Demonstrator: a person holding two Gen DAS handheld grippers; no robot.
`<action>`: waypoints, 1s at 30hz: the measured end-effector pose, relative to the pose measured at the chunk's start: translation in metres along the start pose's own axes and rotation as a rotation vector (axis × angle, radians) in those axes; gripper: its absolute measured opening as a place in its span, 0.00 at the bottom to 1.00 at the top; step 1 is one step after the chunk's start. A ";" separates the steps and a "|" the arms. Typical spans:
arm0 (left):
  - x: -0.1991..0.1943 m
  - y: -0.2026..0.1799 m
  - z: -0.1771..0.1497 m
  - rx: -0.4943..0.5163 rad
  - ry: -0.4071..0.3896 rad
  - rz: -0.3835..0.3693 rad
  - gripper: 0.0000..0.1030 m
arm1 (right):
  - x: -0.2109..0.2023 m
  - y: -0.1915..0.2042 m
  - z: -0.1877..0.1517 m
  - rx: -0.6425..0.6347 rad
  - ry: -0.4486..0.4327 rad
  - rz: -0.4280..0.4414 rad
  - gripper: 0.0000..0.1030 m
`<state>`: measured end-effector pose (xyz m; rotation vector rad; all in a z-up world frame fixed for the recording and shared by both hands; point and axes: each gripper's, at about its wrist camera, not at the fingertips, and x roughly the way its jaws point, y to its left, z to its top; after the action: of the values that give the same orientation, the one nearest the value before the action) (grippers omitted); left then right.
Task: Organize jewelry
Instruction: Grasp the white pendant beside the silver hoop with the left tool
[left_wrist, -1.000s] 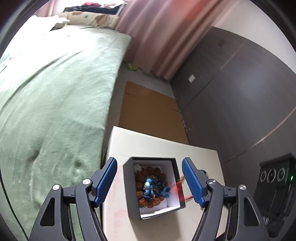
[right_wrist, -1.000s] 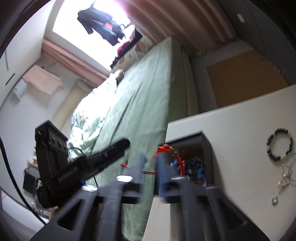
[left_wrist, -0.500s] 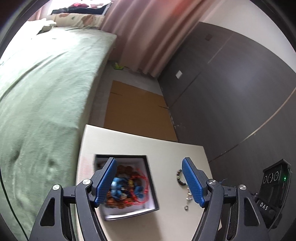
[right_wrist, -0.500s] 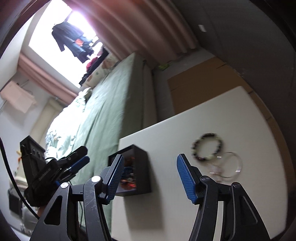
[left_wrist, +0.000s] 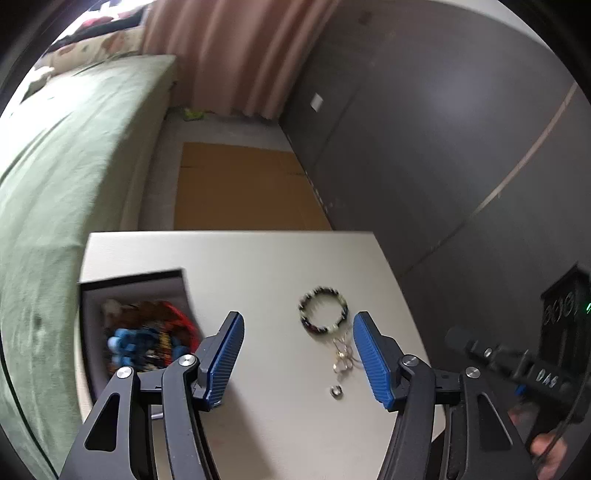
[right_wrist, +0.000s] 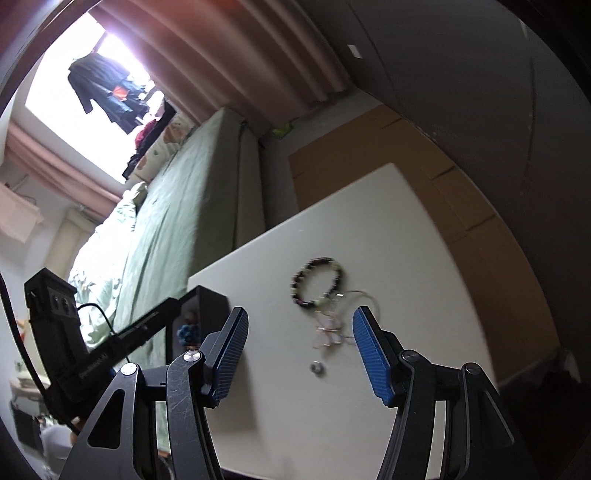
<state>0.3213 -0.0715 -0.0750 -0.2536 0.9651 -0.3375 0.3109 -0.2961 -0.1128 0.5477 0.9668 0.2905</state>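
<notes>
A black jewelry box (left_wrist: 133, 284) with a white lining sits at the left of the white table (left_wrist: 258, 258); it holds red, blue and brown bead pieces. It also shows in the right wrist view (right_wrist: 212, 306). A dark beaded bracelet (left_wrist: 324, 309) (right_wrist: 318, 282), thin wire earrings (left_wrist: 343, 356) (right_wrist: 338, 321) and a small silver ring (left_wrist: 336, 391) (right_wrist: 317, 367) lie loose on the table. My left gripper (left_wrist: 295, 360) is open and empty, above the table before the bracelet. My right gripper (right_wrist: 299, 356) is open and empty, above the ring and earrings.
A green bed (left_wrist: 62, 177) runs along the table's left side. Flat brown cardboard (left_wrist: 247, 188) lies on the floor beyond the table. A dark wall (left_wrist: 443, 147) stands to the right. The other gripper's body shows at each view's edge.
The right gripper has let a red bead string go into the box, opened, and swung right over the loose jewelry. The left gripper has also swung right, from over the box toward the bracelet.
</notes>
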 end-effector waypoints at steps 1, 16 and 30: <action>0.007 -0.007 -0.002 0.016 0.015 0.006 0.57 | -0.002 -0.006 0.001 0.011 0.002 -0.004 0.58; 0.084 -0.061 -0.030 0.161 0.166 0.096 0.26 | -0.023 -0.071 0.002 0.125 0.029 -0.029 0.58; 0.126 -0.071 -0.039 0.188 0.220 0.140 0.20 | -0.025 -0.090 0.004 0.144 0.035 -0.037 0.58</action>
<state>0.3432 -0.1880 -0.1660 0.0237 1.1534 -0.3295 0.2999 -0.3835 -0.1436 0.6572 1.0363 0.1983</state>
